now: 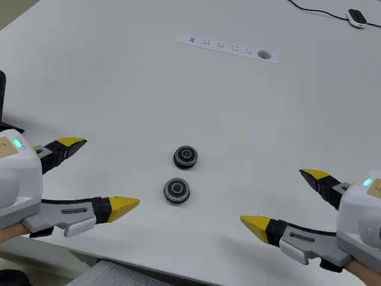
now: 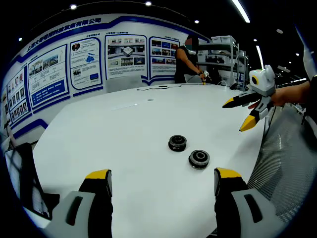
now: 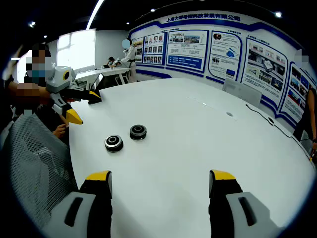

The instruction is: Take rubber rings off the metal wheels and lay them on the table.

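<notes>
At the near edge of the white table (image 1: pixel 119 89), the left gripper (image 1: pixel 110 173) hovers above the surface. Its yellow-tipped jaws are spread wide with nothing between them. The right gripper (image 1: pixel 272 196) mirrors it on the opposite side, jaws equally wide apart and empty.

A little further in, between the two grippers and well clear of both, the nearer wheel (image 1: pixel 177 190) lies flat on the tabletop. Just beyond it lies the farther wheel (image 1: pixel 186 157), close by but not touching. Each wheel has a black rubber ring (image 1: pixel 166 190) seated around its rim and a paler metal hub in the middle (so neither ring is off yet).

Past the wheels the table runs bare up to a white power strip (image 1: pixel 229 49), set at a slight angle. Further off, at the far right corner, a dark cable (image 1: pixel 315 9) leads to a small black-and-white device (image 1: pixel 356 16).

In the left gripper view, beyond the table's far end, a person (image 2: pixel 185 59) stands before a wall of blue-framed posters (image 2: pixel 84 59).
</notes>
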`<action>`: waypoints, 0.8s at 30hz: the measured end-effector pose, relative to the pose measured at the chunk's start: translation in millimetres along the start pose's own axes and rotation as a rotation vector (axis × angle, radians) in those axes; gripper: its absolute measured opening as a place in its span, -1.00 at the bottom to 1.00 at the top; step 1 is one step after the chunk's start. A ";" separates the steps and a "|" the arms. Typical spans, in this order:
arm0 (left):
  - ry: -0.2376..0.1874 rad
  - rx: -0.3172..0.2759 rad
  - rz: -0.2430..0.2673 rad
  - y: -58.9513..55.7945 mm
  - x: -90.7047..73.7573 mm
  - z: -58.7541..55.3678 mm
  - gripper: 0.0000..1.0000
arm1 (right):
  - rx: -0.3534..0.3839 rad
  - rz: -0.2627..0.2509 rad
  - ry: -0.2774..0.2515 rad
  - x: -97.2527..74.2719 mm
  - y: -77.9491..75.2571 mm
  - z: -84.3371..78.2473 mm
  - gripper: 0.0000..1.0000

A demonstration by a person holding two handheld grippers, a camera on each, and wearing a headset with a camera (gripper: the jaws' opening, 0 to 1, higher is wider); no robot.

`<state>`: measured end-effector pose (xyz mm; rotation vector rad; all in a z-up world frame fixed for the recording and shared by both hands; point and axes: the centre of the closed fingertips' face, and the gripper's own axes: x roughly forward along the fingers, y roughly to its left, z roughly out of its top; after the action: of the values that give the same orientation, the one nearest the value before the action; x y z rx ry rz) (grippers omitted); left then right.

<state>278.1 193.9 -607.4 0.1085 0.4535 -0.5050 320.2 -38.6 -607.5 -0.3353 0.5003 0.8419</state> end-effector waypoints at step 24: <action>0.009 0.003 -0.002 -2.0 -5.7 1.2 0.75 | 0.011 -0.006 -0.005 -2.7 -1.5 -2.0 0.61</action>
<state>273.1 194.4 -603.9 0.1134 0.4615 -0.5070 319.3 -42.2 -607.6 -0.3246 0.4984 0.8342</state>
